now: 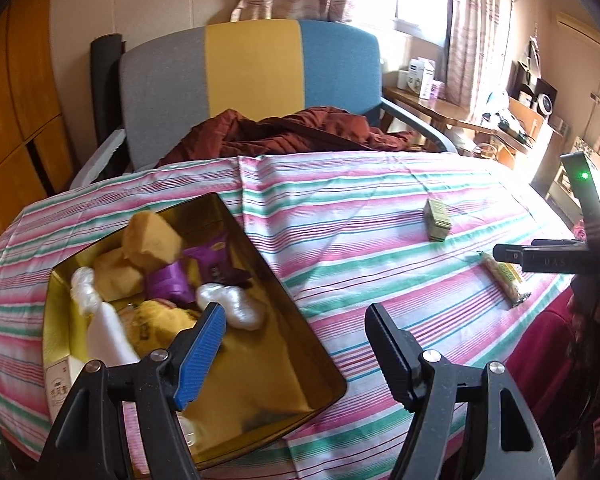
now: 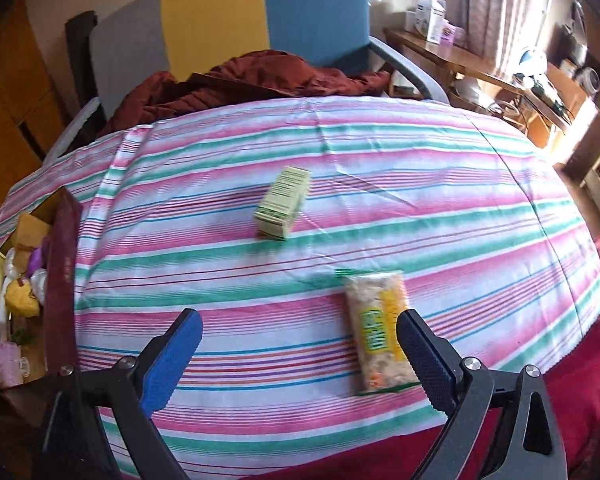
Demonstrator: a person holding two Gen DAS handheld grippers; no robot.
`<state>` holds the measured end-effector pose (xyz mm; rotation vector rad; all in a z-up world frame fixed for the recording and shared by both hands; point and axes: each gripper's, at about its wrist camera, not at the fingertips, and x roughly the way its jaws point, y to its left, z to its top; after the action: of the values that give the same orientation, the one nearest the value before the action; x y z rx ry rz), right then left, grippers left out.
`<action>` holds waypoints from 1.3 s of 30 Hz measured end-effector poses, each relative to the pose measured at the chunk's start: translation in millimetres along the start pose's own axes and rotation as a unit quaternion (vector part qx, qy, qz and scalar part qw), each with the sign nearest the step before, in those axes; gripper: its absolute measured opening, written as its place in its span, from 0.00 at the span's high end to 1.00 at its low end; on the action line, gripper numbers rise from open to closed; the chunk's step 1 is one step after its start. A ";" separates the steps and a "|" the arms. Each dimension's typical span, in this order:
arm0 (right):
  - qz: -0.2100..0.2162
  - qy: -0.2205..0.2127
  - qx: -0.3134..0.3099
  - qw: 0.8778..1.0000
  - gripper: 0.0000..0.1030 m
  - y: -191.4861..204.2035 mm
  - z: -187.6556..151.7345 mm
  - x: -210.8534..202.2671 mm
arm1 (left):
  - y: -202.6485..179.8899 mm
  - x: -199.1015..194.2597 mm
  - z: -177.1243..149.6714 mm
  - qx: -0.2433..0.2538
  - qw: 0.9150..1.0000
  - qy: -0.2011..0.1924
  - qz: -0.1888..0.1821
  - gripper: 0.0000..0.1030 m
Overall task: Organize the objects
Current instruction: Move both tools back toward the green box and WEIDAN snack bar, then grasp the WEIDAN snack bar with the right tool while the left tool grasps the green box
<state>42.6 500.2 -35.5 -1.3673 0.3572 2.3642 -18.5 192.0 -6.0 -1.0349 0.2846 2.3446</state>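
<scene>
Both jaws wide & empty; right gripper (image 2: 298,334) sits off-centre beside snack bar (image 2: 380,330) on bench near edge, so closing now prob pinches wrapper corner or nudges it off.

Left tool (image 1: 292,312) with black arms, one ribbed blue pad (the other black), silver screws, possibly red sleeve.

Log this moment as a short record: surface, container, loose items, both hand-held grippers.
surface: striped tablecloth
container: open gold tin, holding wrapped snacks
loose items: green box; snack bar, both lying on the cloth
left hand-held gripper: open, empty, over the tin's edge
right hand-held gripper: open, empty, its right finger by the snack bar
</scene>
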 end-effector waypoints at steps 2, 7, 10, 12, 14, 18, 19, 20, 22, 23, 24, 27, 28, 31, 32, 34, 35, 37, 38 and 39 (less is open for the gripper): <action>-0.012 0.025 0.019 0.999 0.03 -23.1 5.9 7.6 | -9.4 4.6 2.6 0.008 1.000 0.002 -0.009 0.29; -0.033 0.069 0.035 0.996 0.03 -51.3 12.8 27.5 | -30.4 18.2 9.5 0.020 0.999 0.014 -0.031 0.29; -0.040 0.105 0.032 0.993 0.03 -54.1 15.7 43.4 | -41.7 25.6 14.8 0.028 0.999 0.019 -0.042 0.29; -0.049 0.132 0.028 0.990 0.06 -54.7 17.2 55.5 | -48.8 29.9 18.7 0.033 0.998 0.022 -0.049 0.29; -0.050 0.156 0.029 0.986 0.16 -56.6 18.2 66.7 | -56.5 34.4 22.6 0.037 0.997 0.023 -0.056 0.29; -0.031 0.199 0.023 0.979 0.53 -56.1 15.2 85.3 | -69.8 43.2 27.4 0.044 0.996 0.030 -0.069 0.29; -0.027 0.193 0.017 0.981 0.55 -53.5 16.1 84.1 | -73.4 45.5 28.2 0.047 0.996 0.032 -0.072 0.29; -0.023 0.188 0.012 0.982 0.55 -50.9 16.9 82.9 | -75.7 47.5 29.2 0.050 0.996 0.033 -0.074 0.29; -0.013 0.175 0.010 0.984 0.55 -48.0 18.9 78.5 | -79.9 53.3 32.0 0.051 0.995 0.037 -0.076 0.29; -0.010 0.163 0.015 0.986 0.55 -49.0 21.2 74.7 | -81.8 55.9 33.6 0.050 0.995 0.039 -0.078 0.29; -0.010 0.150 0.023 0.988 0.55 -51.5 23.9 70.8 | -81.7 58.6 34.8 0.049 0.995 0.041 -0.080 0.29; -0.021 0.111 0.061 0.992 0.55 -62.6 30.4 64.6 | -87.4 68.9 42.2 0.047 0.994 0.047 -0.082 0.29; -0.019 0.100 0.074 0.992 0.55 -66.1 30.8 65.1 | -90.0 72.1 44.6 0.048 0.994 0.049 -0.082 0.29; -0.006 0.084 0.107 0.991 0.55 -73.7 26.5 71.5 | -98.6 83.7 51.5 0.052 0.993 0.056 -0.085 0.29; -0.001 0.081 0.116 0.990 0.55 -74.3 26.2 71.0 | -101.4 87.7 53.6 0.054 0.993 0.058 -0.085 0.29; -0.006 0.061 0.123 0.991 0.55 -78.7 28.0 63.0 | -109.3 96.5 58.1 0.059 0.993 0.061 -0.087 0.29; -0.006 0.056 0.127 0.990 0.55 -82.4 31.1 62.3 | -113.7 102.1 60.9 0.062 0.992 0.064 -0.090 0.29; 0.002 0.055 0.137 0.989 0.55 -85.0 29.6 60.1 | -122.5 114.4 66.2 0.067 0.991 0.070 -0.093 0.29; 0.002 0.054 0.140 0.989 0.55 -86.1 29.4 59.0 | -126.5 120.3 68.3 0.068 0.990 0.074 -0.095 0.29; 0.002 0.052 0.141 0.989 0.55 -86.8 29.6 58.0 | -131.3 126.8 70.7 0.070 0.990 0.079 -0.097 0.29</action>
<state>32.5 601.2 -73.7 -1.3547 0.6951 2.1496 -57.0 379.4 -47.0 -1.1280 0.3836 2.0441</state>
